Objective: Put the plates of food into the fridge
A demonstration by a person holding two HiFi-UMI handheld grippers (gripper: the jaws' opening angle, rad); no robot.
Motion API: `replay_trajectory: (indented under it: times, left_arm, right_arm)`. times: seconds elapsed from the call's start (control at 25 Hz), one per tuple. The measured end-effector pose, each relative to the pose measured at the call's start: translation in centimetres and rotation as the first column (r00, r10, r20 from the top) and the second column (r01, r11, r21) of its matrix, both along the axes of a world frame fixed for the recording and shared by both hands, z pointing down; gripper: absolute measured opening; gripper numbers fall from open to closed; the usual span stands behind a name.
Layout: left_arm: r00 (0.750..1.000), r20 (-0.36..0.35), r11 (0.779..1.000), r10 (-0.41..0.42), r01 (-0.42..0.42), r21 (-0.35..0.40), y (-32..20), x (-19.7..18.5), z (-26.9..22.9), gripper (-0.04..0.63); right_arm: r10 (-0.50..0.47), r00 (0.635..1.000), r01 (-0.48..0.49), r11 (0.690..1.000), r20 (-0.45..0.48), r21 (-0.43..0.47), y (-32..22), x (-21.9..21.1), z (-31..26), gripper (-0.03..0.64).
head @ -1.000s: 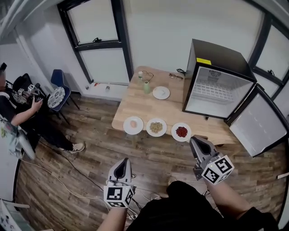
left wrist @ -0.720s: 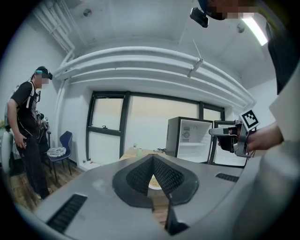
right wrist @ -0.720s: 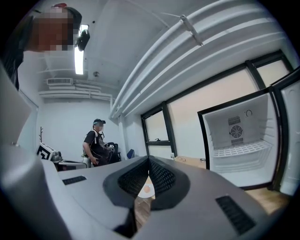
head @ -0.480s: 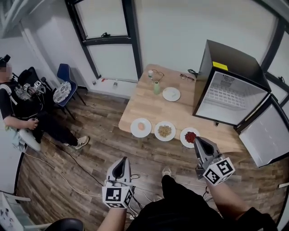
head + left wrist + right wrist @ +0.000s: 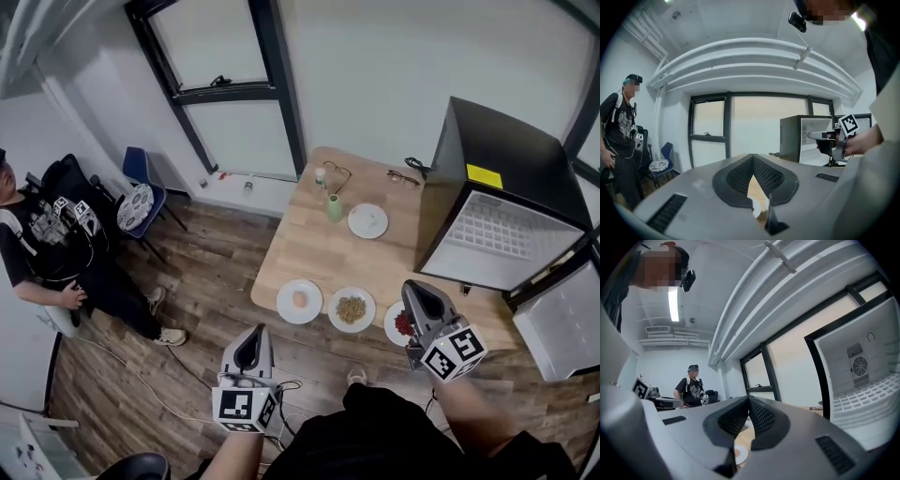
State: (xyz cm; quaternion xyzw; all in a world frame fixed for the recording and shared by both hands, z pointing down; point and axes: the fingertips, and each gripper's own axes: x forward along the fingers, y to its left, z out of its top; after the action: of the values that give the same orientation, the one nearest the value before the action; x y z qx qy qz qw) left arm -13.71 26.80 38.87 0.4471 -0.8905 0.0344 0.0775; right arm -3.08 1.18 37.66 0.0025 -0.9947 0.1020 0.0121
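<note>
Advanced toward counter [image 5: 309,246] since earlier frame; right gripper [image 5: 418,289] nearest red-food plate [image 5: 397,326], just beyond its fingers [image 5: 424,304]; left gripper [image 5: 253,334] farther; all fingers together, empty

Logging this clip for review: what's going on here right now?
A person faces a wooden table, holding the left hand-held gripper and right hand-held gripper, both shut and empty. Three plates of food sit in a row at the table's near edge, with a fourth plate farther back. The fridge on the table has its door open; no plate shows inside.
</note>
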Motion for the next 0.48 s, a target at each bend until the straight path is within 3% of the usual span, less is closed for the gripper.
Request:
replay_trajectory:
  times: [0.28,0.48]
  left_arm:
    - [0.999,0.037,1.0,0.002,-0.002,-0.003,-6.1,-5.1,-1.4,0.003]
    - [0.997,0.039,0.998,0.062,-0.062,-0.009,-10.2,-6.6,-1.3,0.003]
  right_arm:
    - [-0.009,1.0,0.009,1.0,-0.016,-0.003,-5.4,-3.2,1.7,0.02]
    - [0.036,0.999,-0.037,0.999,-0.038,-0.031,-8.4,-3.9,3.2,0.02]
